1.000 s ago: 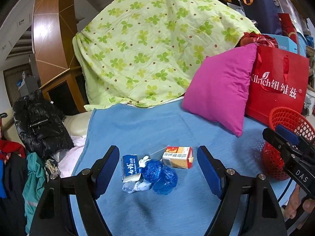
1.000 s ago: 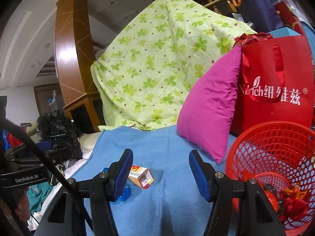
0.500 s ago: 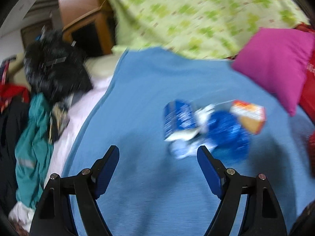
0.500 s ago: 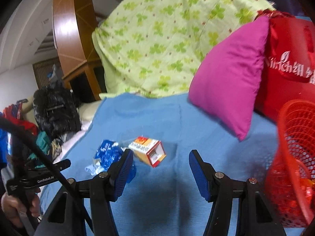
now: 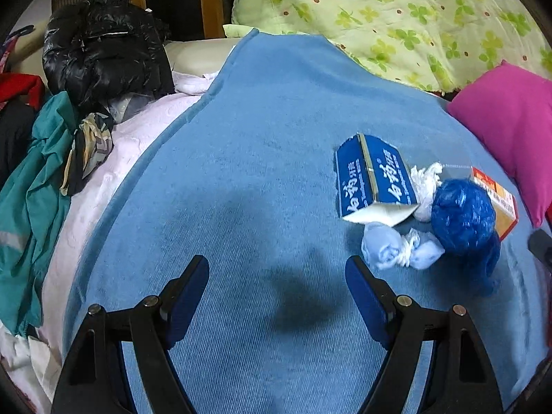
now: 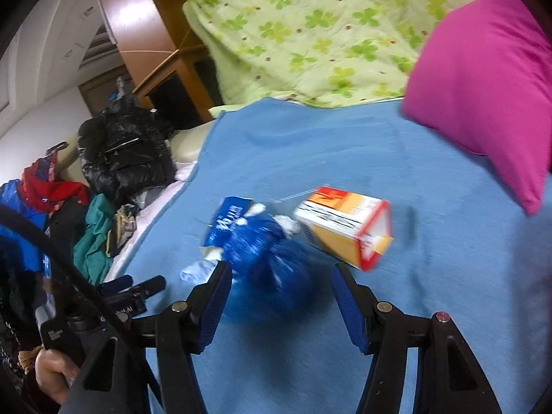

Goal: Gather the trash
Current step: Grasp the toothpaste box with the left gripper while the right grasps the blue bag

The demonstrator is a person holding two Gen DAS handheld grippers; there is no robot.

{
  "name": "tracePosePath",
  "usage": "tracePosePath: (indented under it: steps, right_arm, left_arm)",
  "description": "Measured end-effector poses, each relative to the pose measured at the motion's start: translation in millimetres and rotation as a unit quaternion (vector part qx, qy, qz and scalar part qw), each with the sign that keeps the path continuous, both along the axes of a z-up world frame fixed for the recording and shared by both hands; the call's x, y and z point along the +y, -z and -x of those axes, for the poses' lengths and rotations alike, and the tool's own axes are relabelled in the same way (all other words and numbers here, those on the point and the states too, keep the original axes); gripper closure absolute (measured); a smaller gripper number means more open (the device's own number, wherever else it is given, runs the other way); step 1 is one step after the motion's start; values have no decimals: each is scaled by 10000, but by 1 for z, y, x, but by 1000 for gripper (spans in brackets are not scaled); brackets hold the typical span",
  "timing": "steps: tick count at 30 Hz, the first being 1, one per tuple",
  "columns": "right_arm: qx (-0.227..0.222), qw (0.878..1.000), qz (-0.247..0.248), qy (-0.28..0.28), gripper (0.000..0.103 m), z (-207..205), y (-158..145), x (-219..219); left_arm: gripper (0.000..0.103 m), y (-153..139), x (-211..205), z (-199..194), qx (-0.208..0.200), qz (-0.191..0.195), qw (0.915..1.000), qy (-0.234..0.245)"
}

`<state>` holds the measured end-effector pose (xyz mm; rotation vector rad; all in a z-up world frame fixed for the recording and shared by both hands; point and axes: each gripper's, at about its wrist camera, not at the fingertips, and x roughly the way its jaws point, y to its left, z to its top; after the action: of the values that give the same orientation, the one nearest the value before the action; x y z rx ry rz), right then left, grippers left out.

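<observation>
Trash lies in a cluster on the blue blanket [image 5: 276, 138]: a blue-and-white carton [image 5: 372, 179], a crumpled dark blue plastic bag [image 5: 462, 217], white and pale blue tissue wads [image 5: 400, 252] and an orange-and-red carton [image 5: 500, 200]. My left gripper [image 5: 277, 283] is open and empty, over bare blanket to the left of the cluster. My right gripper [image 6: 278, 293] is open, low over the blanket, with the blue bag [image 6: 272, 258] just ahead between its fingers. The orange carton [image 6: 345, 227] lies ahead to the right, the blue carton [image 6: 227, 220] behind the bag.
A magenta pillow [image 6: 483, 79] leans at the right and a green clover quilt [image 6: 310, 27] is heaped behind. A black jacket [image 5: 103, 51] and teal clothing [image 5: 31, 189] lie off the blanket's left edge. The left gripper also shows in the right wrist view [image 6: 134, 286].
Both grippers have dropped toward the blanket. The left view swung left, putting the trash at its right. The right gripper turned from the red basket to the blue bag.
</observation>
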<state>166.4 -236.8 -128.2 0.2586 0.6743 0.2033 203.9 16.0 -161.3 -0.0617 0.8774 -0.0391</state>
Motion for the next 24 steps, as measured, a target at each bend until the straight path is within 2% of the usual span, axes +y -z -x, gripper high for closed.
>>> tracePosePath:
  steps: [4, 8, 10, 11, 12, 15, 17, 24]
  right_arm:
    - [27, 9995, 139, -288, 34, -26, 7, 19]
    - [383, 9977, 413, -389, 34, -53, 27, 32]
    - [524, 9965, 408, -508, 34, -60, 36, 34]
    - [555, 9961, 423, -544, 40, -61, 38, 35]
    - [555, 9959, 412, -590, 46, -60, 39, 35]
    - [611, 9954, 379, -639, 54, -53, 35, 29]
    - [657, 9953, 399, -590, 55, -46, 34, 23]
    - [897, 9955, 106, -298, 56, -18, 28, -19]
  left_arm:
    - [21, -4, -3, -10, -168, 55, 9998, 52]
    - [21, -6, -7, -20, -311, 157, 9992, 191]
    - [21, -7, -11, -25, -406, 218, 9986, 257]
    - [21, -7, -13, -26, -430, 235, 9984, 286]
    - [21, -8, -15, -28, -463, 285, 9979, 342]
    - [21, -9, -26, -35, -554, 375, 9963, 538]
    - [21, -9, -34, -39, -536, 409, 9954, 674]
    - [21, 0, -63, -54, -307, 180, 9956, 872]
